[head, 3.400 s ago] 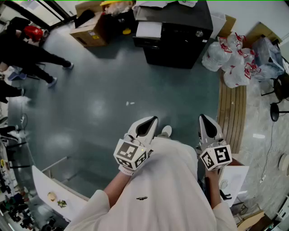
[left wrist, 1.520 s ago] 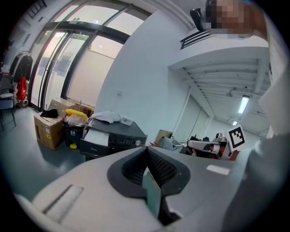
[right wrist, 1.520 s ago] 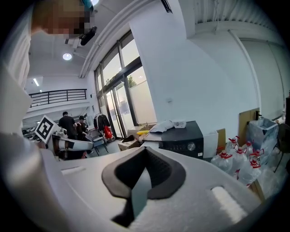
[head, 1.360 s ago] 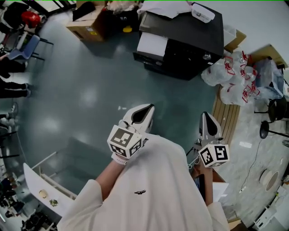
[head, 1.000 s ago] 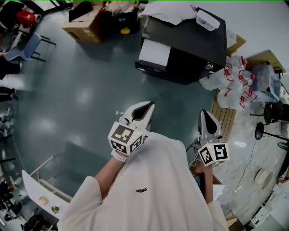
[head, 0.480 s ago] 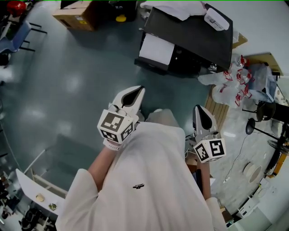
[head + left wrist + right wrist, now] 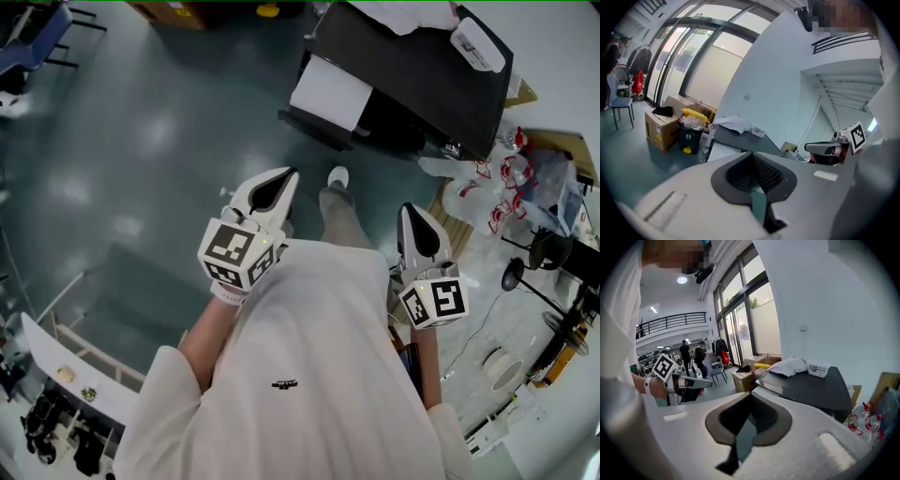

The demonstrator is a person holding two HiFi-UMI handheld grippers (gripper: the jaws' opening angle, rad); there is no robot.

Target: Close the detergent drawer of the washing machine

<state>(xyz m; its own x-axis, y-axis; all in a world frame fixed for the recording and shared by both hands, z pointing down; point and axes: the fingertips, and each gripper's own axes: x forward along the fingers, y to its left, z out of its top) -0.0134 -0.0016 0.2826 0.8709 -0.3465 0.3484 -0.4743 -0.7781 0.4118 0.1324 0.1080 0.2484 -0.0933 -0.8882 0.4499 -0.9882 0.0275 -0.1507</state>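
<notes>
Holds the left gripper (image 7: pixel 279 180) out in front of a white shirt (image 7: pixel 300 375), jaws pressed together, pinching nothing. Holds the right gripper (image 7: pixel 412 216) level with it and well apart, jaws likewise pressed together and empty. Stands on a grey-green floor (image 7: pixel 141 141) with one shoe (image 7: pixel 337 175) forward between the two grippers. Faces the dark washing machine (image 7: pixel 412 75), well clear of both grippers and touched by neither. Finds the pale detergent drawer (image 7: pixel 328 94) at the machine's front, towards its left side, seemingly jutting out past the dark face. Notes a white cloth (image 7: pixel 403 11) and a small white box (image 7: pixel 478 42) on the machine's top, and plastic bags (image 7: pixel 502 173) with red print on the floor just to its right. Picks out, in the left gripper view, a cardboard box (image 7: pixel 658 131) and a yellow-lidded bin (image 7: pixel 691 136) left of the machine.
</notes>
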